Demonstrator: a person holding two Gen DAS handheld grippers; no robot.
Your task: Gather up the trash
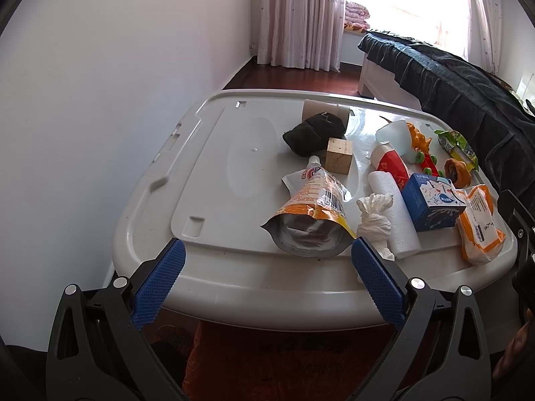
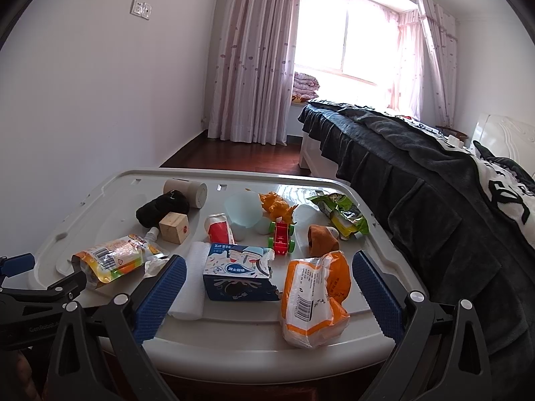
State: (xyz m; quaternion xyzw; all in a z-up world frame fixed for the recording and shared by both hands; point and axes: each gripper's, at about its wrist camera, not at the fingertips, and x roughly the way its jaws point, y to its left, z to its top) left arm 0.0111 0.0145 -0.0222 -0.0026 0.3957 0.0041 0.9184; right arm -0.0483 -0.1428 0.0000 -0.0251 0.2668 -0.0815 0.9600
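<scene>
A grey plastic bin lid (image 1: 207, 173) (image 2: 334, 337) serves as a table and carries trash and toys. An orange spouted pouch (image 1: 314, 214) (image 2: 113, 260) lies near its front edge, with a crumpled white tissue (image 1: 374, 220) beside it. A blue milk carton (image 1: 431, 200) (image 2: 237, 274), an orange-white wrapper (image 1: 481, 224) (image 2: 314, 297) and a green snack bag (image 1: 458, 143) (image 2: 344, 214) lie to the right. My left gripper (image 1: 267, 277) is open and empty, just short of the pouch. My right gripper (image 2: 267, 294) is open and empty, in front of the carton and the orange-white wrapper.
A black cloth (image 1: 311, 133), a wooden block (image 1: 339, 155), a white foam roll (image 1: 394, 214), a red tube (image 2: 219, 229), a toy car (image 2: 282, 234), an orange toy (image 2: 276, 204) and a cup (image 2: 185, 192) also lie on the lid. A bed with a dark cover (image 2: 418, 180) stands at right.
</scene>
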